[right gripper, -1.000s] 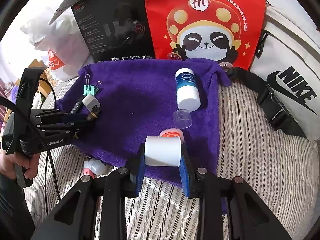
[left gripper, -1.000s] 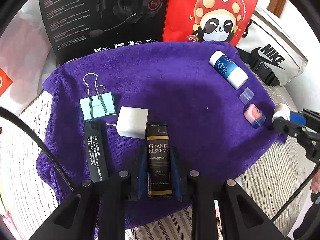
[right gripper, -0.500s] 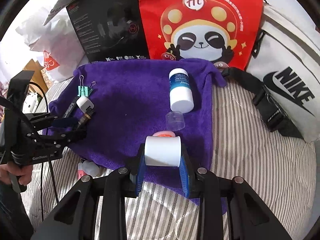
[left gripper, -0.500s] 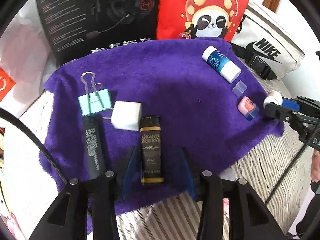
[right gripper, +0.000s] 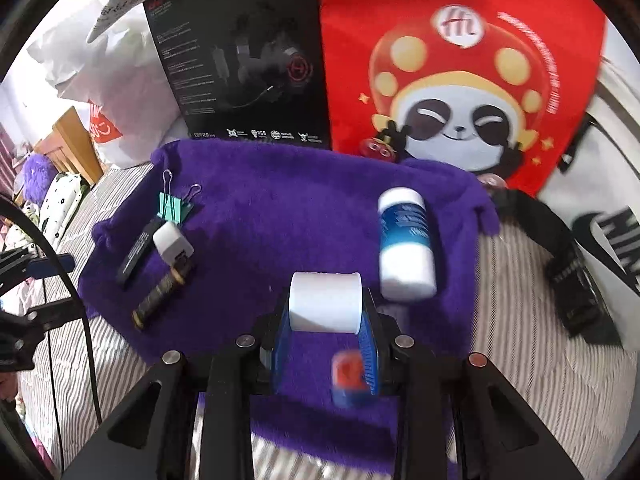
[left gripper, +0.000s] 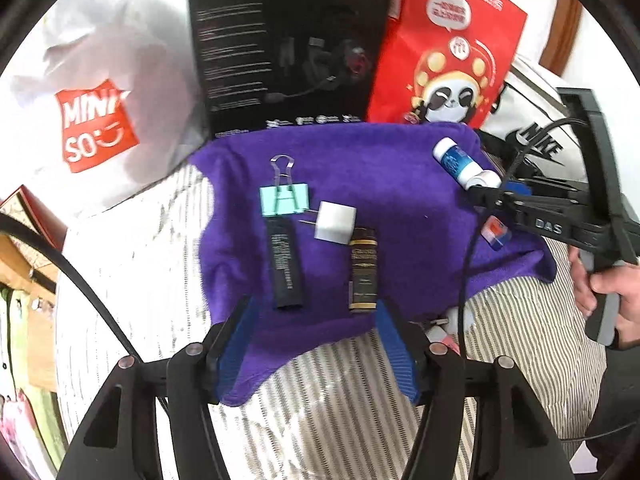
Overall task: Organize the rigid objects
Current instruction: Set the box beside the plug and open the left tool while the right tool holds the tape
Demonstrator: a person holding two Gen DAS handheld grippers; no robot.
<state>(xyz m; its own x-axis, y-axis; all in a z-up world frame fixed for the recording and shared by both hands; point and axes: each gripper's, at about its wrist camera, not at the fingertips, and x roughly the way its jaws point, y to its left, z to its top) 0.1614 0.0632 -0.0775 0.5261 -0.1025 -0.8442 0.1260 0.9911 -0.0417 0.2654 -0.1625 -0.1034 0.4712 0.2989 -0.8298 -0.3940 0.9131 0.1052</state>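
On the purple towel (left gripper: pixel 380 168) lie a green binder clip (left gripper: pixel 284 200), a black stick (left gripper: pixel 286 266), a white cube charger (left gripper: pixel 335 222) and a dark lighter (left gripper: pixel 363 270) with gold lettering. My left gripper (left gripper: pixel 316 344) hangs above the towel's near edge, its jaws opening, with nothing between them. My right gripper (right gripper: pixel 325 320) is shut on a white cylinder (right gripper: pixel 325 302) over the towel (right gripper: pixel 280 208), just left of a blue-and-white bottle (right gripper: pixel 406 244) that lies on its side. A small red-and-blue item (right gripper: pixel 348 376) lies under the right fingers.
A black headset box (left gripper: pixel 280 40), a red panda bag (left gripper: pixel 448 60), a white Nike bag (left gripper: pixel 536 136) and a white Miniso bag (left gripper: pixel 96 120) line the back. Striped bedding (left gripper: pixel 132 260) surrounds the towel. Small white and pink items (left gripper: pixel 448 328) lie by its near edge.
My left gripper let go of the lighter, opened and drew back and up. My right gripper carried the white cylinder further over the towel, closer to the bottle.
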